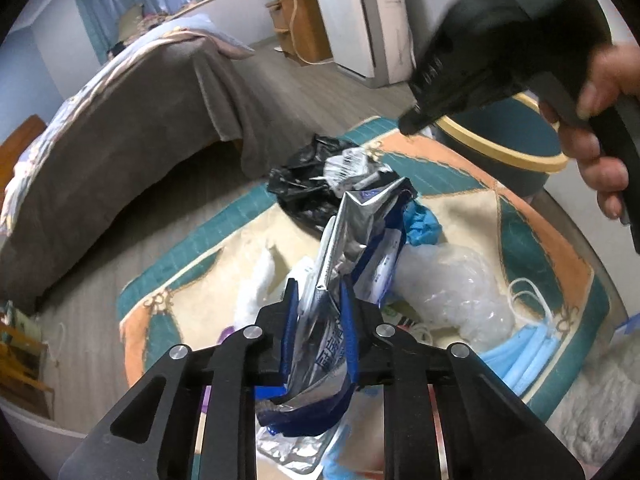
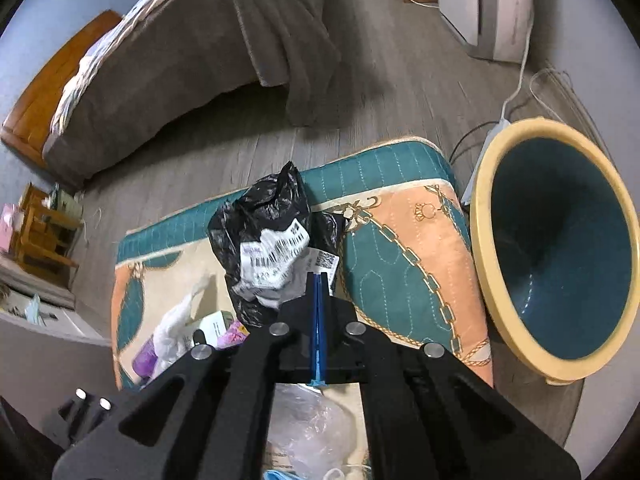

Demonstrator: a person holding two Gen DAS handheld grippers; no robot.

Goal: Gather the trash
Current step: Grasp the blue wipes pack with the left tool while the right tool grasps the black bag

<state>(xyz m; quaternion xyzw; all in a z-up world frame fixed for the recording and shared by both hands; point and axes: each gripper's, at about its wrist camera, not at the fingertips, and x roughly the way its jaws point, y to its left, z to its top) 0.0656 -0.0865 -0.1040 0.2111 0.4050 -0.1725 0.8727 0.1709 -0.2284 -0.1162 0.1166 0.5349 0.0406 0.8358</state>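
Left wrist view: the left gripper [image 1: 318, 300] has its fingers [image 1: 289, 312] pinching a crumpled silver-and-blue foil snack wrapper [image 1: 352, 236] near its lower end, so most of the wrapper stands free above the pads in the centre of the frame. That long free end could flop or slide out if the hand swings fast toward the round teal bin with a cream rim [image 1: 508, 148] at the right. The person's other hand [image 1: 600, 128], upper right, carries the second tool across the frame; the two tools could knock together over the patterned teal, peach and cream quilted mat [image 1: 460, 184]. Counted here: one wrapper held, one crumpled black plastic bag [image 1: 296, 176] behind it, one clear plastic bag [image 1: 452, 280], one blue glove-like scrap [image 1: 424, 224], and pale blue face masks [image 1: 528, 344] at lower right, at least two, the exact number unclear.

Right wrist view: the right gripper [image 2: 318, 280] shows its fingers pressed together at the edge of the white barcode label [image 2: 276, 264] on the black bag, mid-frame. Whether any of the label or bag film is caught between them I cannot tell; if not, a lift would come up empty, and a thin pinch could tear the label off. Counted: one black bag, one bin at the right, standing empty, one white tissue wad [image 2: 176, 324], two purple scraps [image 2: 146, 356] at lower left.
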